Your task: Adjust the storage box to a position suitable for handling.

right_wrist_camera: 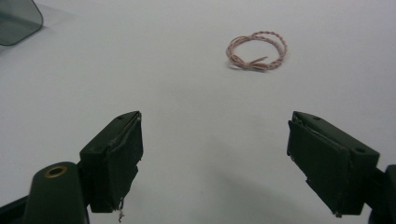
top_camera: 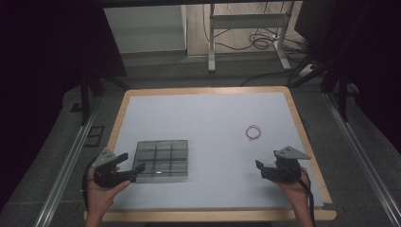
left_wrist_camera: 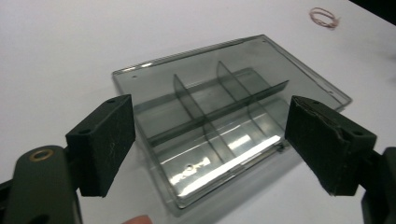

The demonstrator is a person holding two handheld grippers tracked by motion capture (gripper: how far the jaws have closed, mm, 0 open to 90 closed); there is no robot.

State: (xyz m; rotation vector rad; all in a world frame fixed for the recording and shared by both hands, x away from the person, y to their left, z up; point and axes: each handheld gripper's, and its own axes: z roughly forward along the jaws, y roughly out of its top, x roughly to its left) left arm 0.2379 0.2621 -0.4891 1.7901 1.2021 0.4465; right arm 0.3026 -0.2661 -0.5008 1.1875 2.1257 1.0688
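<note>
A smoky clear plastic box (top_camera: 161, 160) with inner dividers lies flat on the white mat at the near left, and its compartments (left_wrist_camera: 219, 116) look empty. My left gripper (top_camera: 132, 163) is open just left of the box, with its jaws pointing at the box's near left edge and not touching it (left_wrist_camera: 217, 142). A small coil of pink twisted wire (top_camera: 254, 132) lies on the mat at the right. My right gripper (top_camera: 267, 159) hovers open, nearer than the coil (right_wrist_camera: 257, 51), with nothing between its jaws (right_wrist_camera: 219, 161).
The white mat (top_camera: 208, 113) covers a wooden table whose rim (top_camera: 203, 90) shows all round. A corner of the box (right_wrist_camera: 16, 21) shows at the upper left of the right gripper view. Beyond the table are a desk frame and floor cables (top_camera: 265, 40).
</note>
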